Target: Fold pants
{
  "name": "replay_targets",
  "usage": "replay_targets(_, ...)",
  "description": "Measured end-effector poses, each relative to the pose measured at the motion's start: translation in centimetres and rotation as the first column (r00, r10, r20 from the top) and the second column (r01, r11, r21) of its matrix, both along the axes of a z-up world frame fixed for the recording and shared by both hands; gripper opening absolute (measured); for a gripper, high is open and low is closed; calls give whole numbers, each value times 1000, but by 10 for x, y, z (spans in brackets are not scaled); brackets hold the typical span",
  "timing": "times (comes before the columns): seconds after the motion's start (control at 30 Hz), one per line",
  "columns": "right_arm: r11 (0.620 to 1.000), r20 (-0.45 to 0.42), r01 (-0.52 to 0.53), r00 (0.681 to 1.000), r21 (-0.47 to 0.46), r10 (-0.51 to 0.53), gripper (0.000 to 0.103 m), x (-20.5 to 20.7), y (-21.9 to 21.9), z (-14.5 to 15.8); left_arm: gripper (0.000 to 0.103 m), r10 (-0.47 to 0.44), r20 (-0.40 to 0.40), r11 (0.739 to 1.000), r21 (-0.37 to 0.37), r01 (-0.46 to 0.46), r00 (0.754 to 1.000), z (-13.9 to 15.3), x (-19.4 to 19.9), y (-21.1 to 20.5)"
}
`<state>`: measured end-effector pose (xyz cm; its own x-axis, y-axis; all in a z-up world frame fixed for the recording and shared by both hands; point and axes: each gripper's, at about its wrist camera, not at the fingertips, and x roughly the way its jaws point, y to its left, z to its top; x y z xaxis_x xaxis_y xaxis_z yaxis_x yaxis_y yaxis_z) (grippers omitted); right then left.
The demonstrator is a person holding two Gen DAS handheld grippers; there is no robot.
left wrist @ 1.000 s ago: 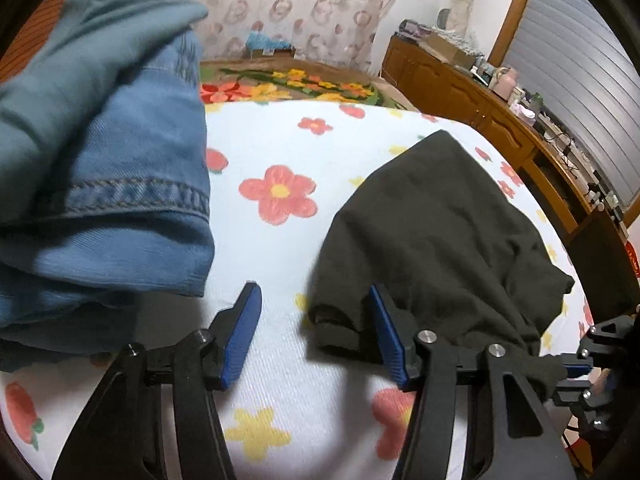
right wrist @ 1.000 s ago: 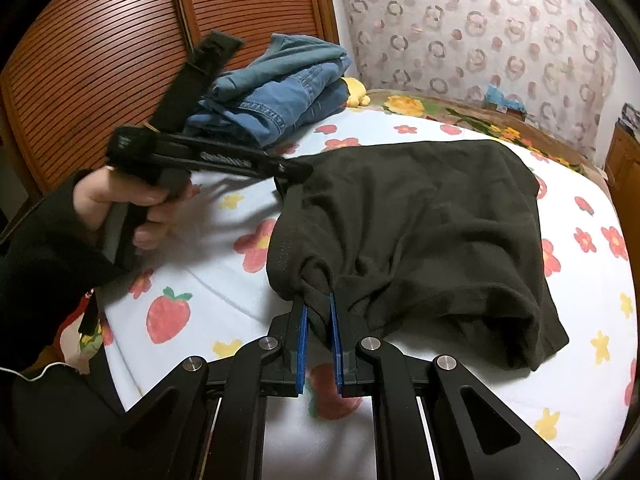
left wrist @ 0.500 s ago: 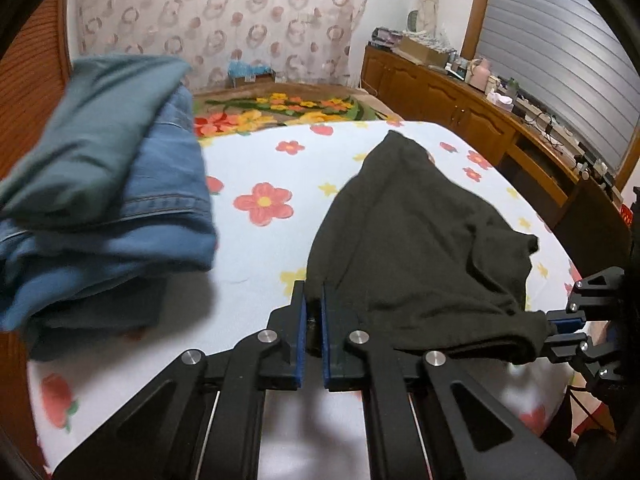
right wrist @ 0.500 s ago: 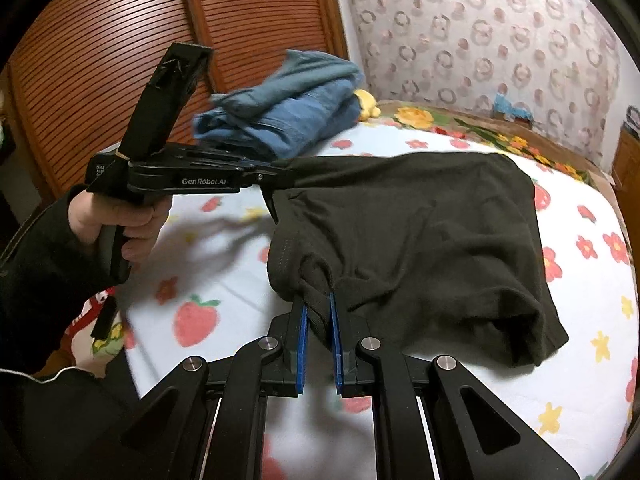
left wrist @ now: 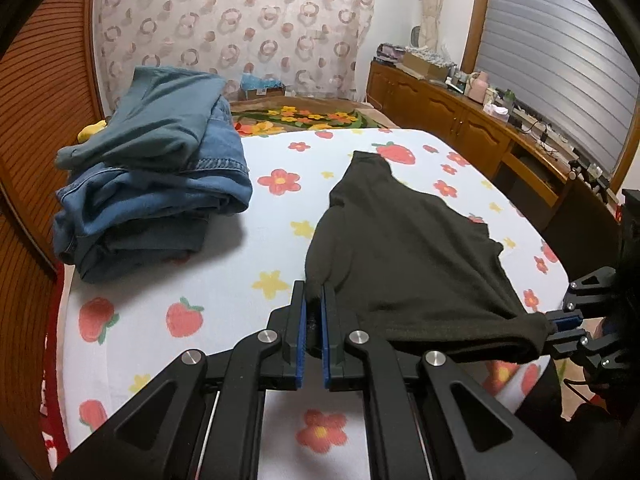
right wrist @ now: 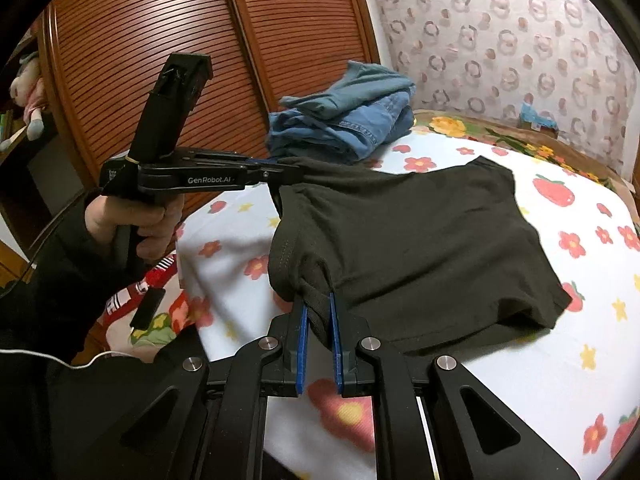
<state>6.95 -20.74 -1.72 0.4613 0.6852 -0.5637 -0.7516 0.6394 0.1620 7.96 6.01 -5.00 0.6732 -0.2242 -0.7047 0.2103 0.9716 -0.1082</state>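
The left gripper [left wrist: 314,316] has its blue-padded jaws pressed together on a corner of the dark olive-black cotton pants [left wrist: 404,256], a pinch of fabric showing between the pads. The right gripper [right wrist: 318,320] is clamped the same way on the other near corner, where the cloth bunches into a tuck between its jaws. Between the two grips the near edge of the pants is raised off the bed, while the far part lies flat on the white bedsheet printed with red flowers and strawberries [left wrist: 224,280]. In the right wrist view, a hand [right wrist: 132,220] in a dark sleeve holds the left gripper by its handle. Well apart from the pants, near the far left side of the bed, sits a pile of folded blue denim jeans [left wrist: 152,200] topped by a teal garment [left wrist: 160,120], possibly another pair of trousers. Behind the pile stand brown slatted wooden doors [right wrist: 160,40].
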Motion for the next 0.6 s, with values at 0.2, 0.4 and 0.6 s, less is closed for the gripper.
replay_targets(0.2,997,12,79,997,8,-79,10,8,-21,5,7,-19,27,1000,-6,19,999,11,16,-15)
replay_targets(0.4,980,-7,192,981,50,-192,10,32,-42,3,7,-62,54,998,8,62,997,24,62,-49)
replay_targets(0.6,965,-34,257,966,55,-255,10,50,-65,-1,7,-97,30,995,18,97,995,20,103,-78)
